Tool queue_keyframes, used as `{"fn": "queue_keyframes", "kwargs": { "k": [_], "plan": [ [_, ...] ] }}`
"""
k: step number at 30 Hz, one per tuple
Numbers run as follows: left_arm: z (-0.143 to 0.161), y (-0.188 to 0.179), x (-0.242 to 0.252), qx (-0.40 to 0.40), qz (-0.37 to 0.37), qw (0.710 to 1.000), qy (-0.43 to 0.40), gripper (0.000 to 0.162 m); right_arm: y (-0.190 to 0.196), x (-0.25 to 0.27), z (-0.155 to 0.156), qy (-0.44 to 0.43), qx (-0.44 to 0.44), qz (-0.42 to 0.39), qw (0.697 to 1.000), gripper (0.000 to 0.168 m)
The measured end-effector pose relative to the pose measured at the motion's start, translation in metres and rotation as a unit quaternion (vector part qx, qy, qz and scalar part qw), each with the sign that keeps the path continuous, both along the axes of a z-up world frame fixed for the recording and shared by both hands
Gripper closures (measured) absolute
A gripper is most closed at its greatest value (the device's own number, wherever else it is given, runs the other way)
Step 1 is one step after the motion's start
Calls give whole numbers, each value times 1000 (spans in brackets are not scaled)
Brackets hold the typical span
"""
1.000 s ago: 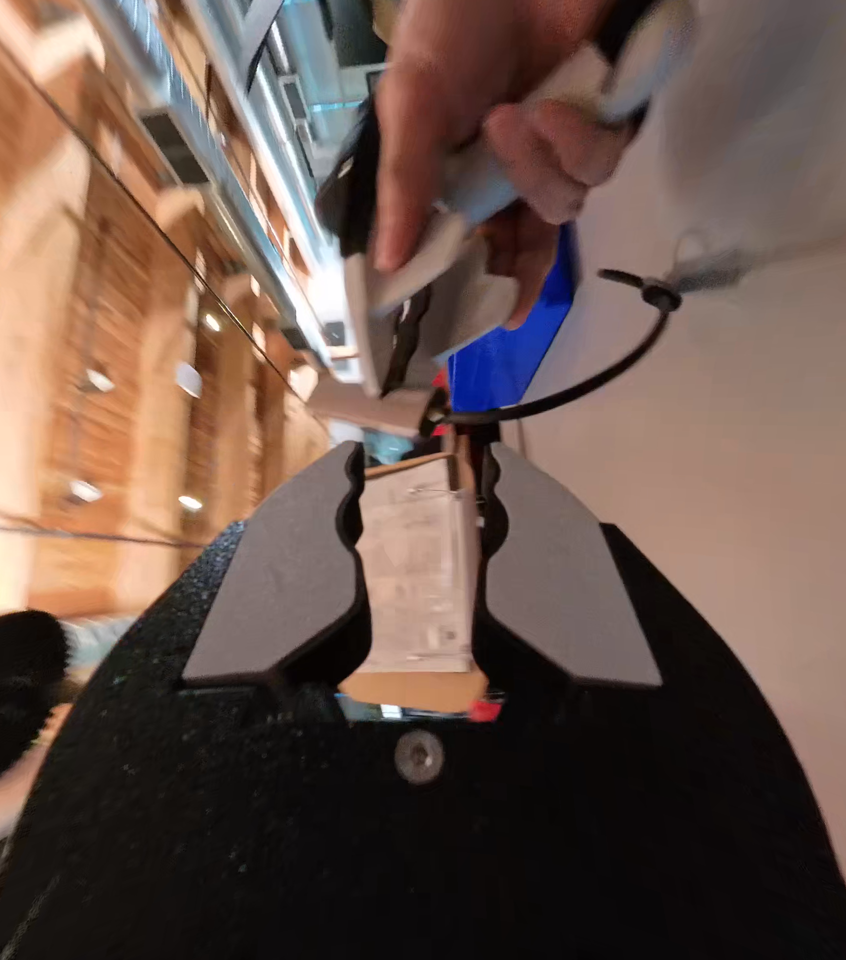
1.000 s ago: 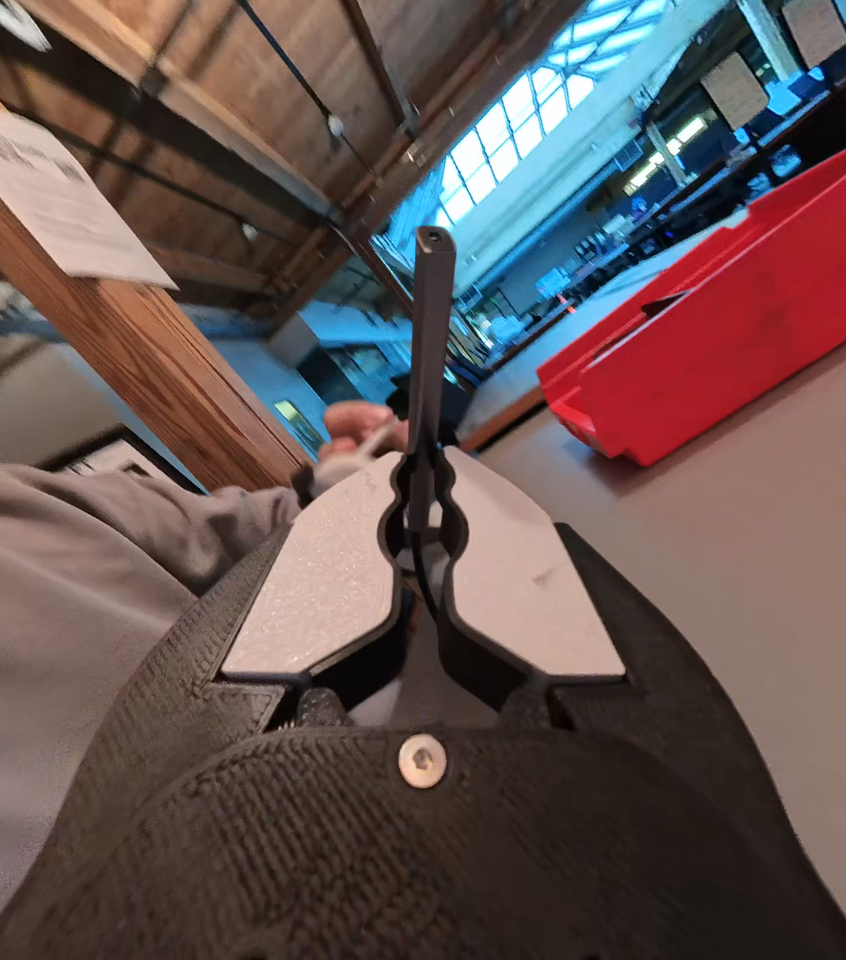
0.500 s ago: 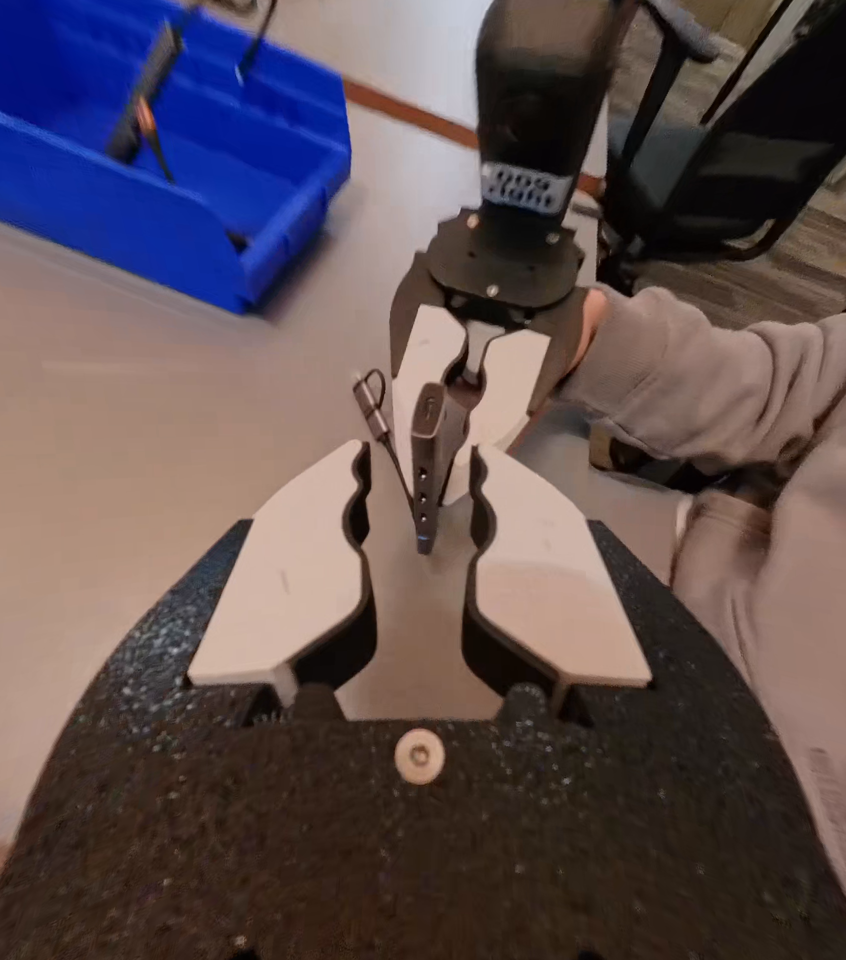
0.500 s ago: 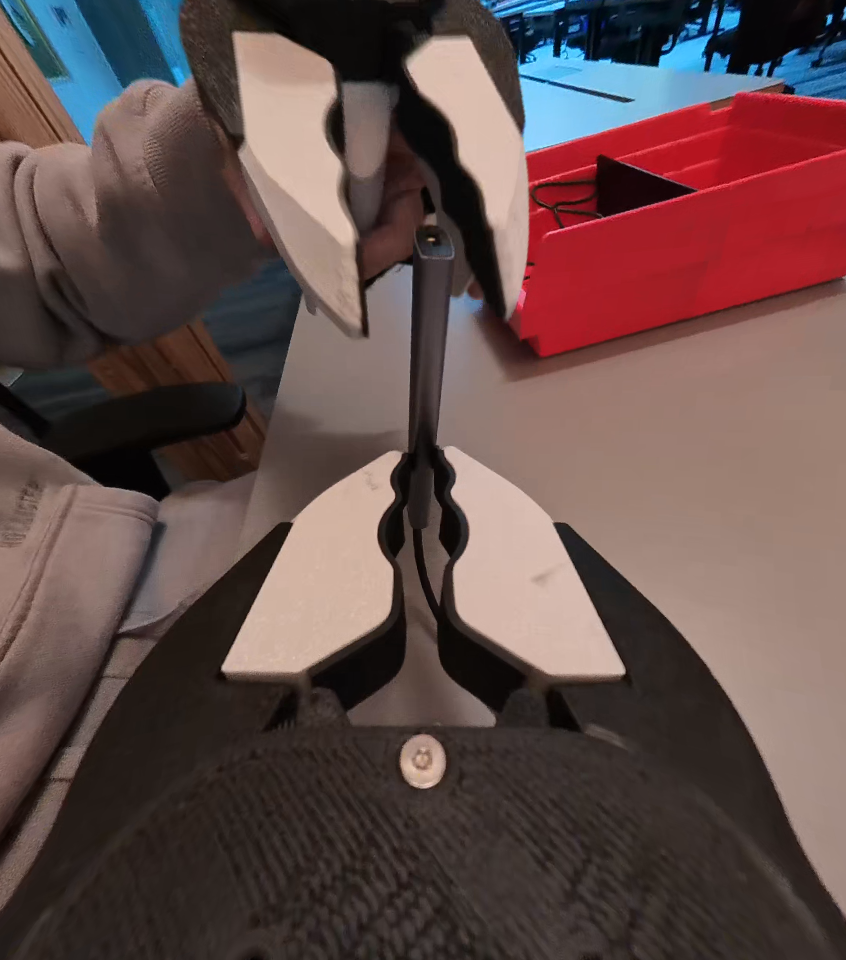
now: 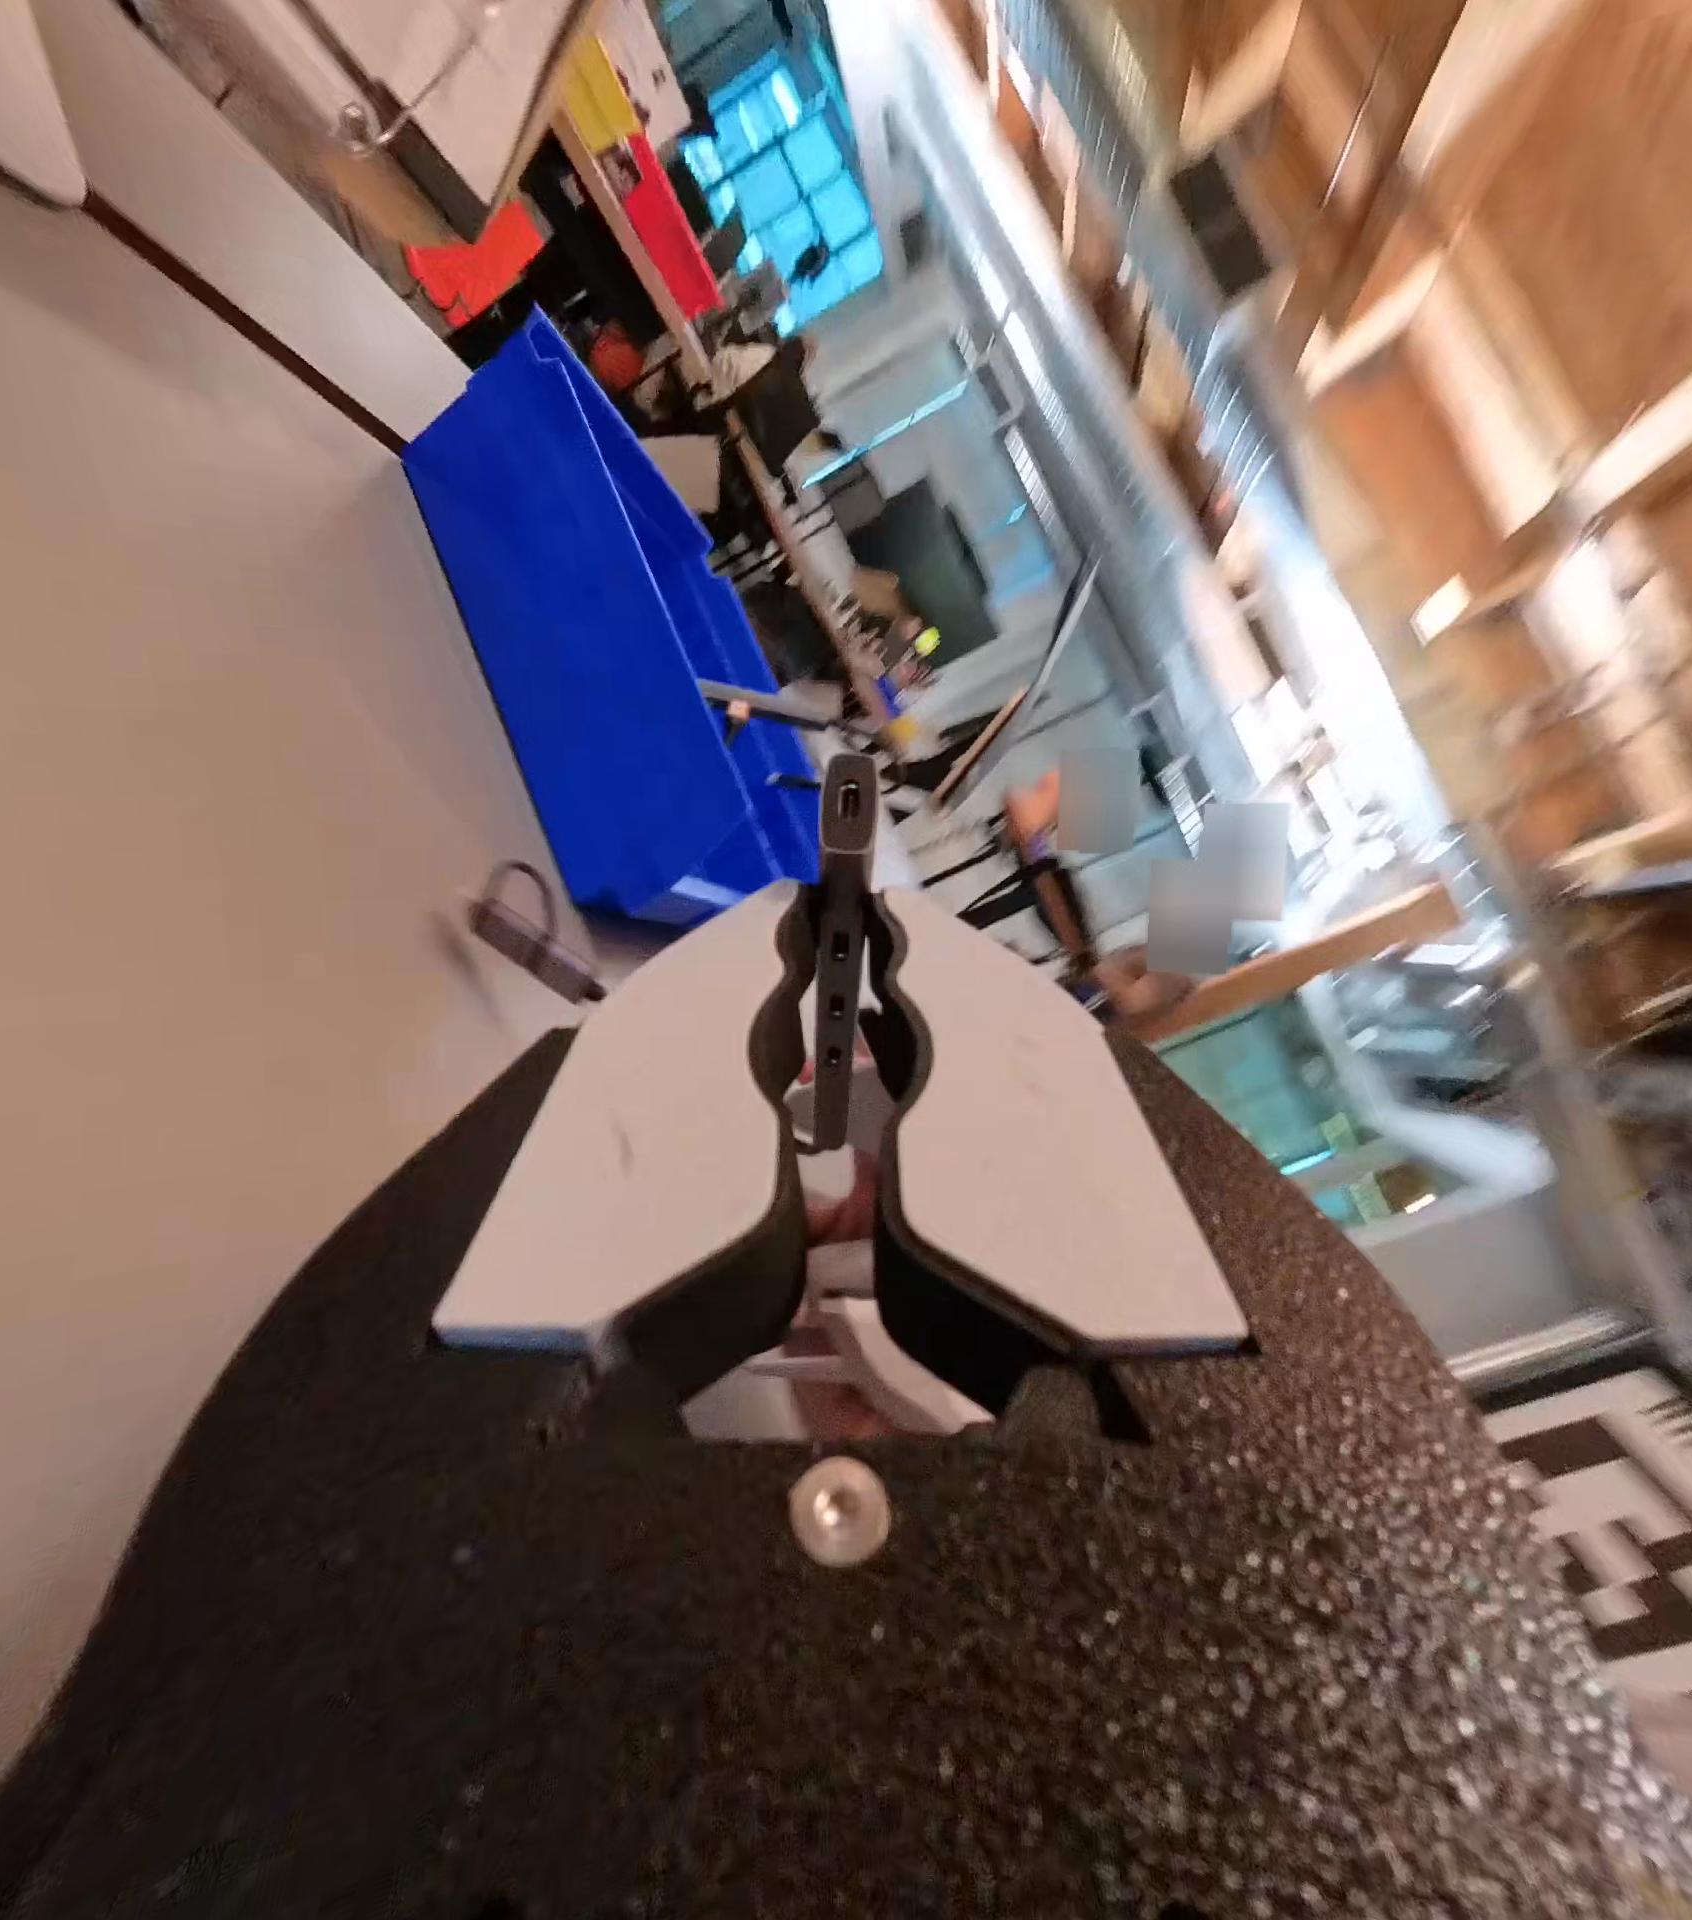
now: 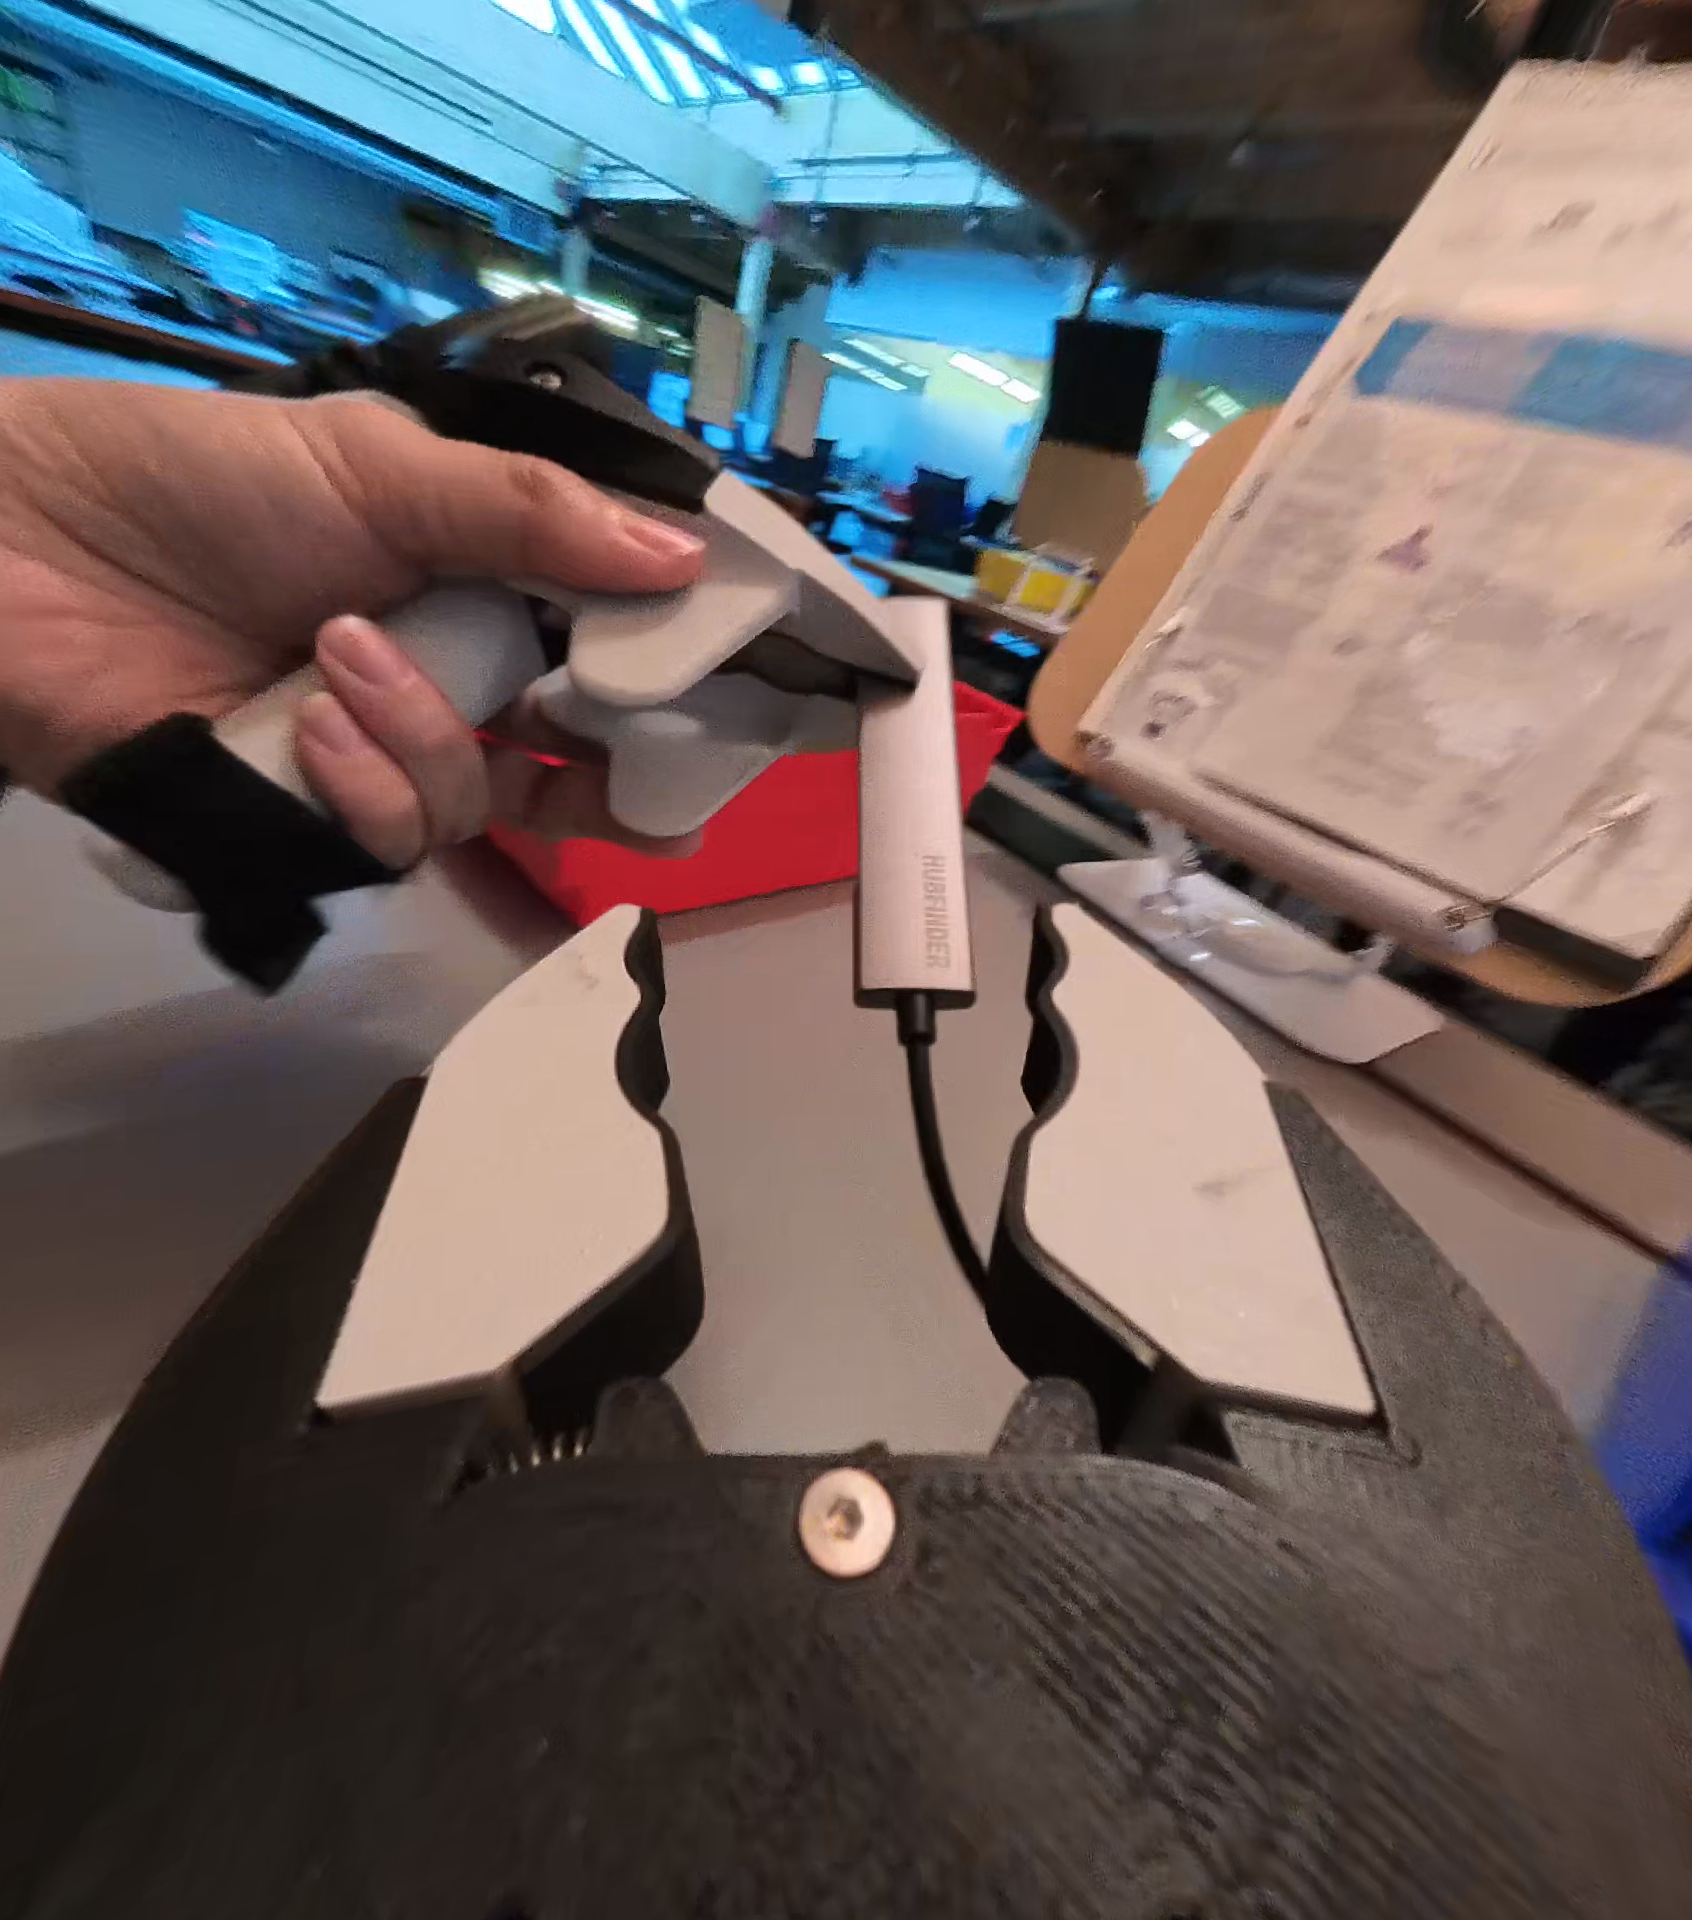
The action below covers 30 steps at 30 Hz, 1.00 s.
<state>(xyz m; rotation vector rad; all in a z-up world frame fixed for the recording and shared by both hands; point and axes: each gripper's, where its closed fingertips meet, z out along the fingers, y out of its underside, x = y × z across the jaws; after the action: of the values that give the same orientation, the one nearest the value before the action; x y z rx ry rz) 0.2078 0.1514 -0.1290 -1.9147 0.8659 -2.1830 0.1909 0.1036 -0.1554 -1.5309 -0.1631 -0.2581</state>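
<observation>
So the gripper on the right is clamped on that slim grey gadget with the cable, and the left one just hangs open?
The other way round. In the right wrist view the right gripper is open, and the left gripper pinches the grey hub's top end, its black cable hanging down. The left wrist view shows the same grip.

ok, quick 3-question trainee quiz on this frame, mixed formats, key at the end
1. True or false: the right gripper is shut on the grey hub.
2. Which one grips the hub? A) the left gripper B) the right one C) neither
3. Fill in: the hub's black cable runs down between the right gripper's open ____.

Key: 1 false; 2 A; 3 jaws.
</observation>
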Motion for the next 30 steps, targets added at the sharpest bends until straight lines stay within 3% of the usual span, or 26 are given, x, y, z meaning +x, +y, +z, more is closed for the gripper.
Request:
{"fn": "queue_keyframes", "kwargs": {
  "k": [3,7,12,15,30],
  "plan": [
    [-9,-2,-2,-105,9,994,-8,154,0,6,-2,-55,2,-47,997,101],
    [-16,-12,-3,-160,1,987,-4,154,-4,12,-2,-16,24,-32,999,120],
    [-16,-18,-2,-169,0,985,14,154,-16,9,1,23,66,55,996,141],
    [-17,-19,-1,-176,4,984,22,154,-20,8,2,32,76,84,993,144],
    [-23,-28,3,-198,9,980,32,154,-15,11,-8,40,57,51,996,144]
  ]
}}
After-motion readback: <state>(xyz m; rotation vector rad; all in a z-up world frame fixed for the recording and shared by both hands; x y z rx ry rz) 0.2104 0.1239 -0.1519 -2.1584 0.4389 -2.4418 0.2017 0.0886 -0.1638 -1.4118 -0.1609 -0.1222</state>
